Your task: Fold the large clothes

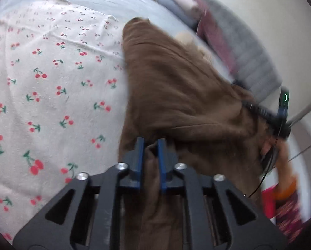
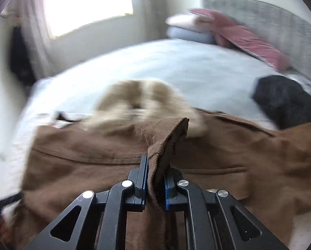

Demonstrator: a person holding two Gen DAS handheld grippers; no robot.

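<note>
- Now both tongs are clamped on the brown coat (image 1: pixel 176 95), which sprawls across the bed and runs right up into each set of jaws.
- Left gripper (image 1: pixel 151 143): the blue pads are pinched together on a fold of brown cloth, and the fabric bunches between them and drops toward the camera.
- Beside it on the left lies the cherry-print sheet (image 1: pixel 51 95), touching the coat's edge.
- Right gripper (image 2: pixel 156 164): jaws closed on a raised flap of the coat, its corner standing up just beyond the fingertips.
- A fuzzy beige collar (image 2: pixel 143 102) sits just past that flap, blurred.
- Farther back, a pale blue bedcover (image 2: pixel 176 62), a pink pillow (image 2: pixel 245 35) against the grey headboard (image 2: pixel 270 16), and a dark garment (image 2: pixel 284 100) off to the right, apart from the grip.
</note>
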